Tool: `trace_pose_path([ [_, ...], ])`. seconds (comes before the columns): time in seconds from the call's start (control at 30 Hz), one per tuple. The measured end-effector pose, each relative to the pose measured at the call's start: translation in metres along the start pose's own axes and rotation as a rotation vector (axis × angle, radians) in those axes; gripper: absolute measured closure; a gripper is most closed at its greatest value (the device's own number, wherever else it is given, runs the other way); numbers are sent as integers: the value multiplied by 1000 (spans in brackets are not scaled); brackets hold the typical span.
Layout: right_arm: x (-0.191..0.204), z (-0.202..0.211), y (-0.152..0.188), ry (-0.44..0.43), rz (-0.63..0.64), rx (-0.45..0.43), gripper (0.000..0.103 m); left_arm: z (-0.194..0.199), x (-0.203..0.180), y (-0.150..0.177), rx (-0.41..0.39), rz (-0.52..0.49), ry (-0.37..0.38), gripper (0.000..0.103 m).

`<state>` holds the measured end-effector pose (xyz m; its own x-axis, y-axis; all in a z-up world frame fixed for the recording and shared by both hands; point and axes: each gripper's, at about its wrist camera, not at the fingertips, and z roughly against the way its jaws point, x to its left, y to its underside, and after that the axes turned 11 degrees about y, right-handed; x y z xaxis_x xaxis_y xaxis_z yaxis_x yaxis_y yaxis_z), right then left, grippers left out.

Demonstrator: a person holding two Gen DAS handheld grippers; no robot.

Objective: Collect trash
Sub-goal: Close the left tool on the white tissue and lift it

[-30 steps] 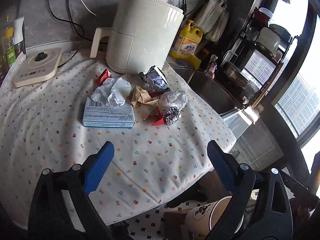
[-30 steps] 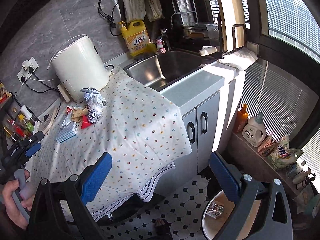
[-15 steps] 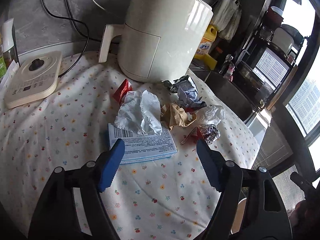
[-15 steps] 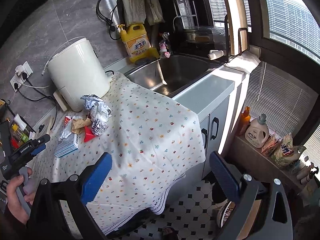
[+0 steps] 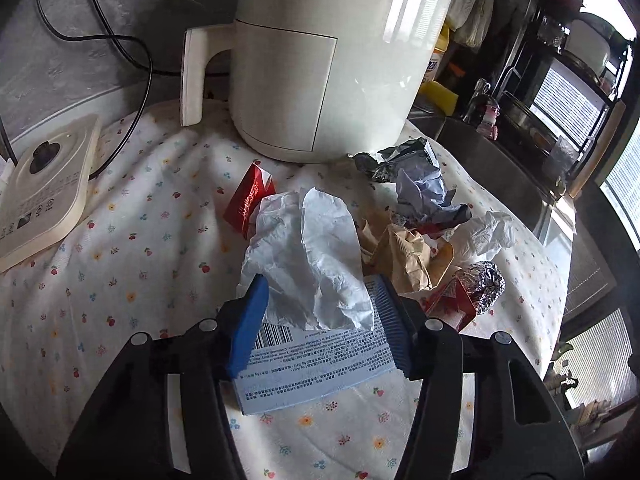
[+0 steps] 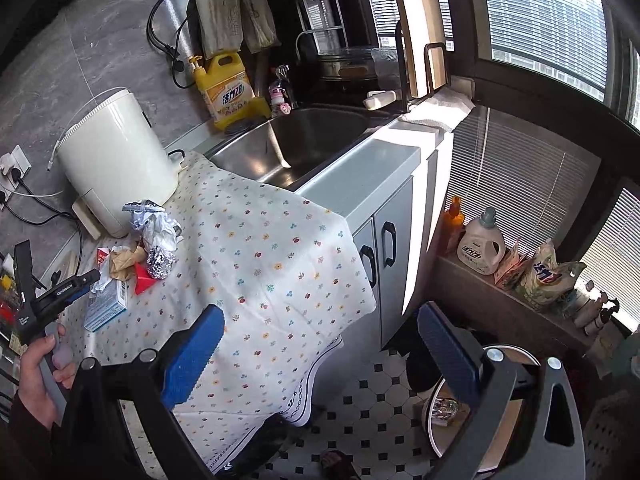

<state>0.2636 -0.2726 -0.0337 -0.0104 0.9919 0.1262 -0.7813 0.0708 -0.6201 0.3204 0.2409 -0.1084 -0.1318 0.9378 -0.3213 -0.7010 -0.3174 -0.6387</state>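
On the worktop point(image 5: 120, 264), the left claw point(image 5: 320, 320) is partly closed around a blue box point(image 5: 316, 364) and the crumpled white paper point(image 5: 312, 256) lying on it. Just right lie brown paper point(image 5: 404, 256) and a foil ball point(image 5: 486, 284). Over the floor, the right claw point(image 6: 320, 352) gapes wide, holding nothing.

Daylight enters from the slatted window point(image 6: 548, 20) at the right in both views, overexposed to near white. It leaves a bright glare streak on the glossy cream cylindrical appliance point(image 5: 332, 60) and soft shadows across the flower-print white tablecloth point(image 5: 132, 248). Both fisheye pictures bend strongly at the edges, with dark vignetted corners. Focus is sharp; no motion blur.
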Motion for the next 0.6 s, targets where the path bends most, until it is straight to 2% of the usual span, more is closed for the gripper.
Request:
trace_pose_path([
  [0.03,1,-1,-1,1,4,2,8,-5,1,2,17,-3,-4,59],
  [0.13,7,-3,-2,-5,15,4,8,-9,-3,5,3,-49,-49,68],
  [0.17,10,-4,-3,-9,20,5,8,-10,-4,5,3,-56,-59,77],
  [0.27,20,-8,-6,-28,41,10,8,-9,-1,3,8,-58,-76,94],
  [0.37,33,-11,-9,-56,72,8,8,1,5,3,-1,-31,-78,96],
  [0.6,80,-28,-20,-156,177,13,8,55,30,12,-98,59,-84,97],
])
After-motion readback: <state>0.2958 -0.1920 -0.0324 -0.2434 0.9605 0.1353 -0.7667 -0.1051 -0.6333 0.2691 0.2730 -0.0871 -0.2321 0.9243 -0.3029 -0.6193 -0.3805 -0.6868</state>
